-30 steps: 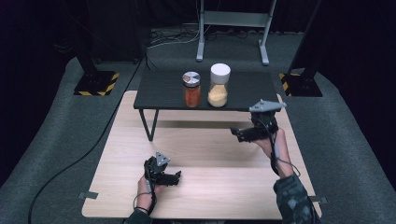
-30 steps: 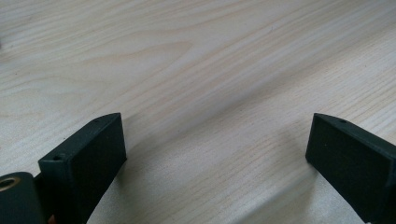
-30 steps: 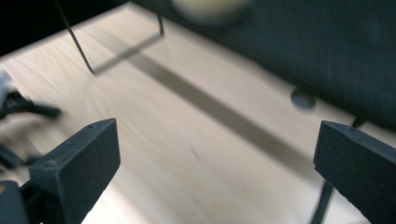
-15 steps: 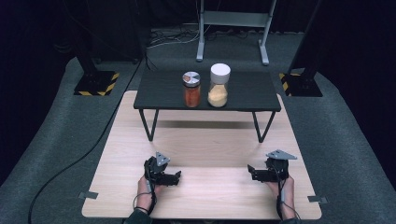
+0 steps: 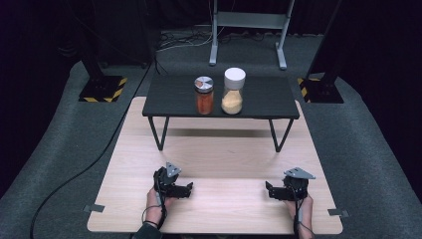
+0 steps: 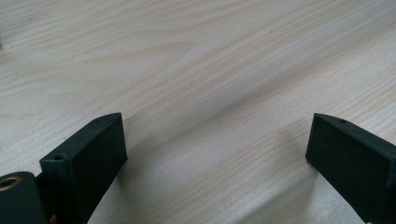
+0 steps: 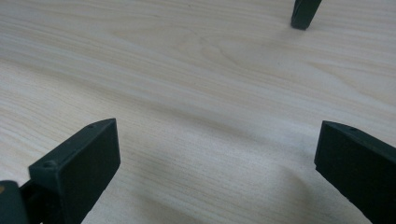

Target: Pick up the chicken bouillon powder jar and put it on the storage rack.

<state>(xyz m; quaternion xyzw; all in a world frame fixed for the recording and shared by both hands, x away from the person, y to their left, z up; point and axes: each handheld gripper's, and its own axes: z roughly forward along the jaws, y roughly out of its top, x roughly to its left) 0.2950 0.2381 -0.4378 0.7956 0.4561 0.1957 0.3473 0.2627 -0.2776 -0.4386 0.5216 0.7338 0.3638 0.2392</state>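
Two jars stand side by side on a small black table (image 5: 169, 97): a silver-lidded jar of orange-red contents (image 5: 203, 95) on the left and a white-lidded jar of pale yellow contents (image 5: 233, 91) on the right. My left gripper (image 5: 189, 189) rests low over the wooden board (image 5: 224, 149) near its front left. My right gripper (image 5: 268, 189) rests near the front right. Both point inward and stand open with bare wood between their jaws, as the left gripper view (image 6: 215, 154) and the right gripper view (image 7: 215, 158) confirm.
The black table's thin legs (image 5: 281, 137) stand on the board's far half; one leg foot (image 7: 306, 14) appears in the right gripper view. Grey carpet surrounds the board. A metal stand (image 5: 247, 20) and hazard-striped bases (image 5: 104, 89) sit behind.
My right gripper has come down from beside the black table to the board's front right and settled there. The left gripper has stayed put.
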